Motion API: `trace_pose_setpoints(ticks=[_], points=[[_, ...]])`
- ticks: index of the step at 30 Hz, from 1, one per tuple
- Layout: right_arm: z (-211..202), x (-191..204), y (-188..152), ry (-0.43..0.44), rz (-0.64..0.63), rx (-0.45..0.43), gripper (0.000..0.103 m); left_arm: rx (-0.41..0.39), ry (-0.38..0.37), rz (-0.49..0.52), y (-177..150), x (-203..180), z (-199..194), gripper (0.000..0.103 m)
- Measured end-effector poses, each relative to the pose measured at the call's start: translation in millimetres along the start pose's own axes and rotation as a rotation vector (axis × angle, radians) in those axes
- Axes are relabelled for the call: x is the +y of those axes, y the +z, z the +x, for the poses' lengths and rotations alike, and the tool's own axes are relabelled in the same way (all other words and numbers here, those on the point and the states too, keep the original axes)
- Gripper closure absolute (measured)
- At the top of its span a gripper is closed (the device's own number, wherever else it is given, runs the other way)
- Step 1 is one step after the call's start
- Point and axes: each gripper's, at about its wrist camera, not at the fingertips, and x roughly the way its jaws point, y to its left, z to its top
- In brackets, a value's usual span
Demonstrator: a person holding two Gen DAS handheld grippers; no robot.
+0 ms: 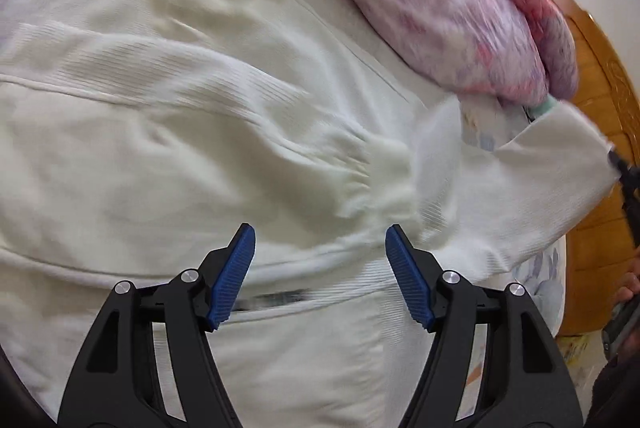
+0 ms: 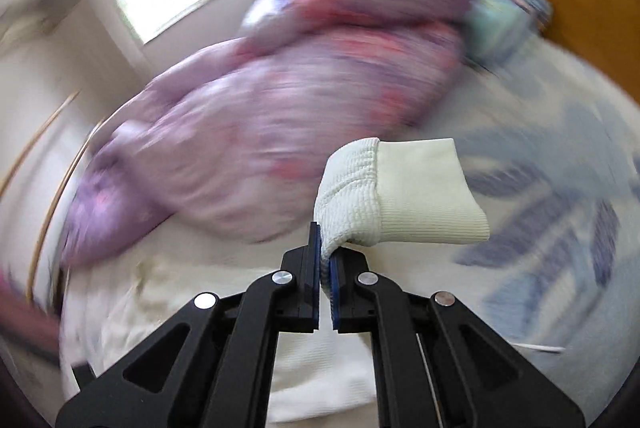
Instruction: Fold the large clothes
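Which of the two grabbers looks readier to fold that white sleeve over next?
Probably the right. The right gripper is shut on the sleeve cuff of the white sweater, lifted off it. The left gripper hangs open above the sweater, holding nothing.

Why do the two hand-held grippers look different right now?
The left hand-held gripper is wide open and holds nothing, hovering over the white ribbed-knit sweater. The right hand-held gripper is shut, pinching the sweater's cream ribbed sleeve cuff and lifting it. Both have black arms and blue ridged pads.
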Motion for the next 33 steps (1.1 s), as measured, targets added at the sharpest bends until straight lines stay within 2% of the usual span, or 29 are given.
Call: trace_pose_setpoints(ticks=[5,7,9,11,14,15,16,17,18,21,24,27,29,31,33], points=[[5,165,-42,0.148,-0.239,0.026,0.1,-0.088,0.073,-0.066,10,93,-72,0.034],[10,223,-74,0.179,-0.322,0.047,0.1,-0.105,0.098,-0.111,9,134,-96,0.034],[22,289,-121,0.212,-0.403,0.085,0.099,-0.115,0.115,-0.177,6,179,-116,0.034],[42,338,-169,0.23,-0.475,0.156,0.099,-0.119,0.162,-0.2,1,211,-129,0.034],[90,383,-247,0.191,-0.581,0.334,0.095,-0.122,0.189,-0.245,-10,251,-145,0.034],[109,391,-272,0.167,-0.602,0.438,0.094,-0.117,0.201,-0.26,-14,263,-149,0.034],[120,395,-287,0.166,-0.589,0.52,0.094,-0.117,0.208,-0.269,-17,271,-151,0.034],[130,393,-301,0.2,-0.536,0.605,0.094,-0.115,0.214,-0.277,-20,278,-154,0.034],[130,389,-309,0.224,-0.503,0.629,0.091,-0.112,0.212,-0.29,-25,285,-155,0.034],[119,376,-310,0.271,-0.476,0.628,0.089,-0.114,0.198,-0.327,-32,293,-156,0.034],[97,351,-286,0.292,-0.45,0.577,0.089,-0.121,0.172,-0.328,-28,281,-151,0.034],[89,297,-247,0.249,-0.381,0.524,0.089,-0.167,0.161,-0.309,-20,261,-151,0.034],[88,254,-223,0.172,-0.333,0.5,0.089,-0.187,0.142,-0.297,-10,248,-149,0.034],[98,202,-198,0.061,-0.265,0.482,0.086,-0.187,0.124,-0.268,2,234,-139,0.03],[111,156,-183,-0.011,-0.174,0.5,0.086,-0.167,0.134,-0.234,12,224,-122,0.03]])
